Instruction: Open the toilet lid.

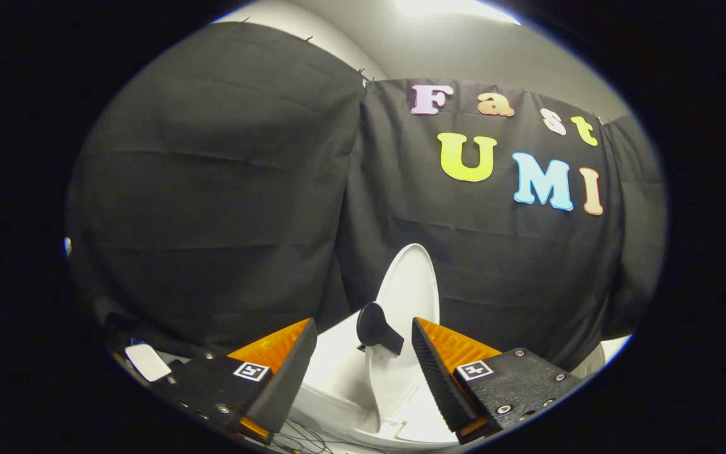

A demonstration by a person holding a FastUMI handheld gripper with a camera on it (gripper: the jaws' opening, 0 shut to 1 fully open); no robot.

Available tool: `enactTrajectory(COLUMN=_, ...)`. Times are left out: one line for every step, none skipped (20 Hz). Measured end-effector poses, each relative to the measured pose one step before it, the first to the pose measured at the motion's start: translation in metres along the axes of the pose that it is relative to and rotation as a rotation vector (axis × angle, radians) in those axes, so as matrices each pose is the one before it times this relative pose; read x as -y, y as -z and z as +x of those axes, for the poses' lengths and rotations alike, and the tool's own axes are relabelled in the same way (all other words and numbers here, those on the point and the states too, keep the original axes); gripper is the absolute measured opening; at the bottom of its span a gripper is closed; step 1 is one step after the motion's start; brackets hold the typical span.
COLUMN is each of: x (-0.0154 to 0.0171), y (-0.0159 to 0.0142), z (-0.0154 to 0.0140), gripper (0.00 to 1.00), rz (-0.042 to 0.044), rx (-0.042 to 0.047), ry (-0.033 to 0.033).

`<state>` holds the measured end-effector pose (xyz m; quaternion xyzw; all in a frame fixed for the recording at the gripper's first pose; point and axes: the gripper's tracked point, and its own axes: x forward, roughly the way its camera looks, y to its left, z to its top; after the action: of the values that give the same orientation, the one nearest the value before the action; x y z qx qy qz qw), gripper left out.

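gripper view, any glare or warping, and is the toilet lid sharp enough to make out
Gripper view: strong fisheye bend, the cloth wall bulging; a blown-out ceiling light up top; the raised white toilet lid is bright but sharp, its dark knob clear; the open gripper straddles it, fingers apart, touching nothing.

Toilet lid [408, 287]: smooth, hard, plastic-looking, semi-gloss. Knob [377, 328] on lid: dark, matt. Gripper [363, 372]: fingers [433, 372] spread apart, inner faces finely ribbed, matt; housings grainy with bright metal screws. Booth wall [224, 189]: matt cloth, creased.
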<state>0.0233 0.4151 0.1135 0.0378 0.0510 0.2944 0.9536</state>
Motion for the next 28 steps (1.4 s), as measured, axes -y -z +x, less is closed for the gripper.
enactTrajectory(x=0.00162, y=-0.00778, z=-0.00652, gripper=0.94, rz=0.03423, rx=0.02184, ry=-0.02433)
enactTrajectory(x=0.00050, y=-0.00809, z=-0.00451, gripper=0.95, rz=0.01875, rx=0.01625, ry=-0.03210)
enactTrajectory(x=0.00241, y=-0.00873, z=-0.00435, gripper=0.95, rz=0.00010, rx=0.01367, ry=-0.02763)
enactTrajectory(x=0.00499, y=-0.00924, z=-0.00665, gripper=0.95, rz=-0.00993, rx=0.01770, ry=-0.01339)
enactTrajectory(x=0.00980, y=-0.01156, z=-0.00519, gripper=0.95, rz=-0.01284, rx=0.02025, ry=-0.00117)
enactTrajectory(x=0.01484, y=-0.00780, z=-0.00418, gripper=0.95, rz=-0.00892, rx=0.01427, ry=0.00896)
enactTrajectory(x=0.01641, y=-0.00610, z=-0.00328, gripper=0.95, rz=-0.00293, rx=0.00959, ry=0.02122)
enactTrajectory(x=0.01645, y=-0.00381, z=-0.00201, gripper=0.95, rz=0.00232, rx=0.00467, ry=0.01893)
enactTrajectory(x=0.01450, y=-0.00321, z=-0.00085, gripper=0.95, rz=0.00444, rx=0.00761, ry=0.01836)
enactTrajectory(x=0.01259, y=-0.00239, z=-0.00240, gripper=0.95, rz=0.00421, rx=0.00714, ry=0.01775)
enactTrajectory(x=0.01437, y=-0.00030, z=-0.00229, gripper=0.95, rz=0.00184, rx=0.00134, ry=0.01802)
enactTrajectory(x=0.01549, y=-0.00014, z=-0.00311, gripper=0.95, rz=-0.00176, rx=-0.00303, ry=0.02106)
enactTrajectory(x=0.01577, y=0.00008, z=-0.00390, gripper=0.95, rz=-0.00565, rx=-0.00225, ry=0.01931)
enactTrajectory(x=0.01691, y=0.00020, z=-0.00406, gripper=0.95, rz=-0.00654, rx=-0.00146, ry=0.02390)
enactTrajectory(x=0.01676, y=0.00044, z=-0.00388, gripper=0.95, rz=-0.00411, rx=0.00218, ry=0.02277)
enactTrajectory(x=0.01627, y=0.00172, z=-0.00407, gripper=0.95, rz=-0.00096, rx=0.00036, ry=0.02263)
enactTrajectory(x=0.01501, y=0.00065, z=-0.00479, gripper=0.95, rz=0.00109, rx=0.00294, ry=0.02086)
enactTrajectory(x=0.01515, y=0.00219, z=-0.00529, gripper=0.95, rz=0.00078, rx=0.00046, ry=0.02199)
enactTrajectory(x=0.01438, y=0.00247, z=-0.00447, gripper=0.95, rz=-0.00066, rx=-0.00464, ry=0.01979)
enactTrajectory(x=0.01378, y=0.00582, z=-0.00432, gripper=0.95, rz=-0.01150, rx=-0.01926, ry=0.02482)
enactTrajectory(x=0.01433, y=0.00638, z=-0.00543, gripper=0.95, rz=-0.02511, rx=-0.01987, ry=0.02727)
enactTrajectory(x=0.01239, y=0.00576, z=-0.00776, gripper=0.95, rz=-0.02327, rx=-0.01195, ry=0.02264)
enactTrajectory(x=0.00955, y=0.00483, z=-0.00563, gripper=0.95, rz=-0.01082, rx=0.00005, ry=0.01249)
enactTrajectory(x=0.00879, y=0.00588, z=-0.00528, gripper=0.95, rz=0.00293, rx=-0.00026, ry=0.01258)
enactTrajectory(x=0.00814, y=0.00687, z=-0.00596, gripper=0.95, rz=0.01042, rx=-0.00050, ry=0.01008)
enactTrajectory(x=0.00864, y=0.00834, z=-0.00486, gripper=0.95, rz=0.01263, rx=-0.00196, ry=0.01383)
enactTrajectory(x=0.00845, y=0.00743, z=-0.00595, gripper=0.95, rz=0.01291, rx=-0.00427, ry=0.01430)
enactTrajectory(x=0.00658, y=0.00765, z=-0.00620, gripper=0.95, rz=0.02007, rx=-0.00512, ry=0.01086)
